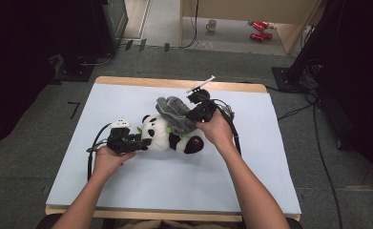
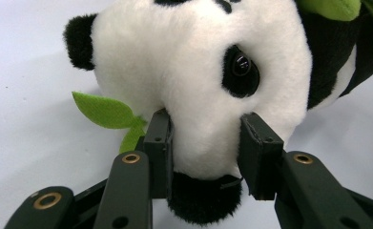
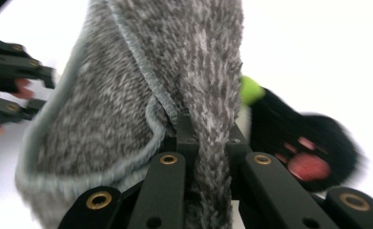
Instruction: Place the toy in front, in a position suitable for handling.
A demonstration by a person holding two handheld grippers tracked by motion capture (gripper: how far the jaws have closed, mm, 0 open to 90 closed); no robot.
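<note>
Lying near the middle of the table (image 1: 79,191), the panda (image 1: 162,136) is soft and light, so it dents under any pinch. The left gripper (image 2: 205,143) squeezes its snout, jaws part closed and sunk into the plush. The right gripper (image 3: 208,138) is clamped nearly tight on a fold of limp grey cloth (image 3: 127,95) draped over the panda; thick bunched folds should hold best.

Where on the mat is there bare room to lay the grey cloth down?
Free: the near strip of the light mat between the forearms, and its far-left corner. Crowded: the middle, where the left gripper clamps the plush panda by the head and the right gripper holds the grey cloth over it.
</note>
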